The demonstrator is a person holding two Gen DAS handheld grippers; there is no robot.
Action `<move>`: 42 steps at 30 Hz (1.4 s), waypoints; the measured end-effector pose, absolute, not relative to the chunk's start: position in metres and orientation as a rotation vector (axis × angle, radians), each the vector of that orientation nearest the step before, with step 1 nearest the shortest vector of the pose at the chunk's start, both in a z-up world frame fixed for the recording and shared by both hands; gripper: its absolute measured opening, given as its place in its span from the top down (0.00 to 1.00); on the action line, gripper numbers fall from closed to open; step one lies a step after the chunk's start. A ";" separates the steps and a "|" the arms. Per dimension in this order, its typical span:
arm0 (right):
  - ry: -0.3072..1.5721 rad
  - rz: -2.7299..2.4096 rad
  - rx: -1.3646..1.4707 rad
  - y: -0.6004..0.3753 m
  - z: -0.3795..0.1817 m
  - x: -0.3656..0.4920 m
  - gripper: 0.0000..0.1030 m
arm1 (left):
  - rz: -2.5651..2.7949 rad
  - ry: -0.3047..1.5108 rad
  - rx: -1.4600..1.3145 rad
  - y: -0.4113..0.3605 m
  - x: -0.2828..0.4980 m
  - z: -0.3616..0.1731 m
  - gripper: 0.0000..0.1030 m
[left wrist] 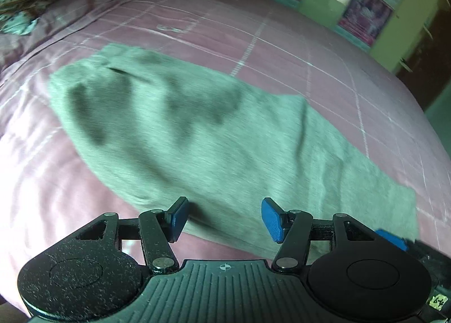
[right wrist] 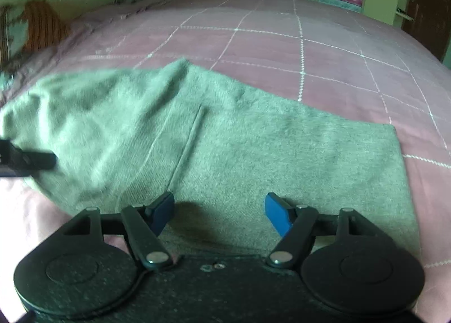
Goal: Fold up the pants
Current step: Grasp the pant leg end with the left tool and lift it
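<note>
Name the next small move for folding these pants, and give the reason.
Probably lower both claws onto the near edge of the pants and pinch it. The left claw and right claw both hang open over that edge, holding nothing, and the pants lie flat along the pink bedspread, ready to fold over.

Pretty dim with a green cast, heavy fisheye bending at the edges, motion blur on the pants (left wrist: 174, 125), glare near-left.

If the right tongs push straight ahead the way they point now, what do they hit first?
Most likely the grey pants: the right tongs stand open above that cloth, with nothing between them. Depth is hard to judge, but only the fabric on the pink bedspread lies ahead.
</note>
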State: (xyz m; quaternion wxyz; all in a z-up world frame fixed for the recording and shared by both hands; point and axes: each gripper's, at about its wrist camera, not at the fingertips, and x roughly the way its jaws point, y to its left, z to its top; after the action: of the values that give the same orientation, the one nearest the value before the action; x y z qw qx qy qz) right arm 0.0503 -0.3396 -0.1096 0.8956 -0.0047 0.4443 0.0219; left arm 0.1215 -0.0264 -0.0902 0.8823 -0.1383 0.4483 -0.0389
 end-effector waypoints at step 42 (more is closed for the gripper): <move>0.907 0.033 -0.027 -0.341 -0.112 0.059 0.28 | 0.018 0.801 -1.177 0.100 0.200 -0.225 0.79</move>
State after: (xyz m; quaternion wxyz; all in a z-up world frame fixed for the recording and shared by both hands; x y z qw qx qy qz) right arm 0.0590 -0.3410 -0.1123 0.8987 -0.0129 0.4381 0.0160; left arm 0.1995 0.0996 -0.2247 0.7572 -0.5398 0.3677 0.0083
